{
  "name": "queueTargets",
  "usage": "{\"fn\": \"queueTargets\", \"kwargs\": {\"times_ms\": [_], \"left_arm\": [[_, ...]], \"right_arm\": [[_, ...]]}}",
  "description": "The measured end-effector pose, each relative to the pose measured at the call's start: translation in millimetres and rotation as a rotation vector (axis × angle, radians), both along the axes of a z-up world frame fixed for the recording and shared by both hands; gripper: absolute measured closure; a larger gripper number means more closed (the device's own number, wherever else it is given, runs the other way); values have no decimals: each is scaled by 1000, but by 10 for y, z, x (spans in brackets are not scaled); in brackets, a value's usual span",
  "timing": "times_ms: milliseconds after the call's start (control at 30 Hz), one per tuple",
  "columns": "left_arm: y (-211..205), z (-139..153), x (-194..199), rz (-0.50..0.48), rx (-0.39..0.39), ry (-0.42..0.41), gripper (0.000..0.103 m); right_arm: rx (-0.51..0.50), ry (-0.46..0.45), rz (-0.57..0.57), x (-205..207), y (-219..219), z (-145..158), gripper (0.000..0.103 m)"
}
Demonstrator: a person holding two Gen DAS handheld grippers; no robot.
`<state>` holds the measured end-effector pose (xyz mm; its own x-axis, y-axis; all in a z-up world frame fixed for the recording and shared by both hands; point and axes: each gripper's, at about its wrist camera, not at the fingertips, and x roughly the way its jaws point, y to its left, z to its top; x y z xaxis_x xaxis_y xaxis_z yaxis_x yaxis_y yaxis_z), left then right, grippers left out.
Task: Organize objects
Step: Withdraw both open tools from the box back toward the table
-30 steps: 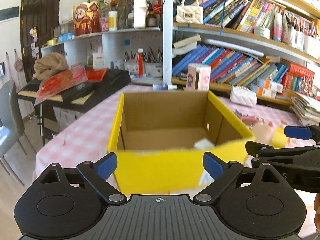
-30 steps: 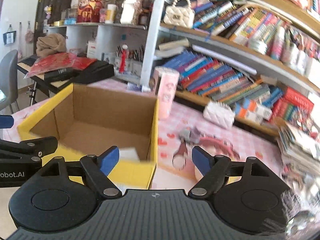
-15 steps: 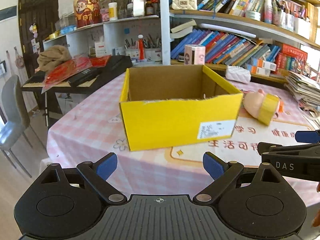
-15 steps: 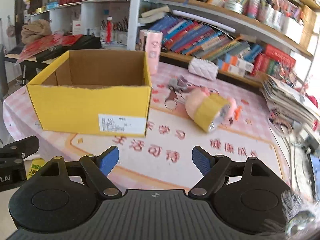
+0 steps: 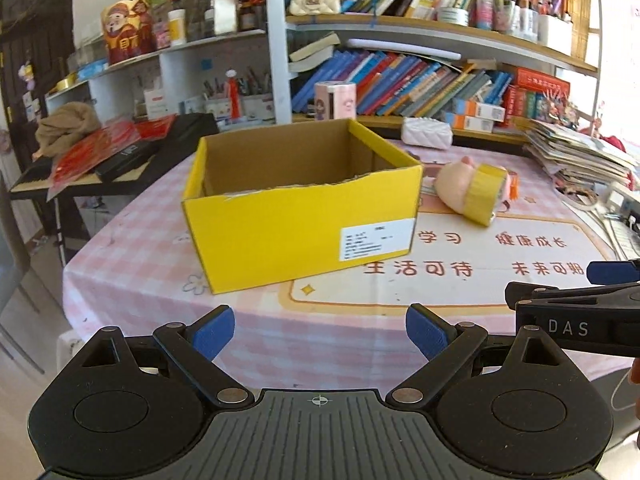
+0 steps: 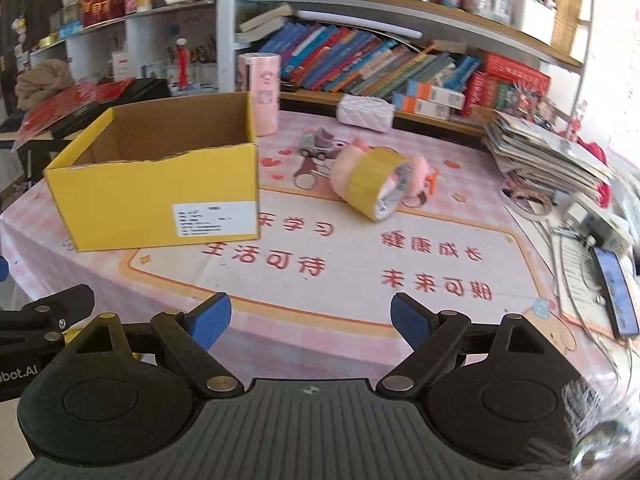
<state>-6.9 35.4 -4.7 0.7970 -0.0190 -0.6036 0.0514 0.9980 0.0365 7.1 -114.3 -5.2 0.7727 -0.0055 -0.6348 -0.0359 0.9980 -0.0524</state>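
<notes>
Table (image 6: 400,280): pink checked cloth with a printed mat. We order entries by size.

Yellow box (image 6: 160,200), open-topped, stands at 11 o'clock from the right gripper (image 6: 310,322) and at 12 o'clock from the left gripper (image 5: 320,334). Its long side faces us, label at lower right.

Roll of yellow tape (image 6: 374,184) lies on its side against a pink plush toy (image 6: 348,164), just right of the box and apart from it. From the right gripper it sits at about 12 to 1 o'clock; from the left, at 1 to 2 o'clock. The roll's axis runs slantwise toward us.

Small grey clutter (image 6: 318,146) behind the toy; unidentified.

Both grippers are released, nothing between the fingers; the right jaws have just been opening wider.

Judgement: the right hand is nearer the tape and likely takes it.
</notes>
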Motion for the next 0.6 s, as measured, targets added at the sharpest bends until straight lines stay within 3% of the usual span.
{"fn": "queueTargets", "kwargs": {"times_ms": [600], "left_arm": [[-463,-103,448,-65,1,51,8]], "right_arm": [[20,77,-66,346,-477,-150,14]]}}
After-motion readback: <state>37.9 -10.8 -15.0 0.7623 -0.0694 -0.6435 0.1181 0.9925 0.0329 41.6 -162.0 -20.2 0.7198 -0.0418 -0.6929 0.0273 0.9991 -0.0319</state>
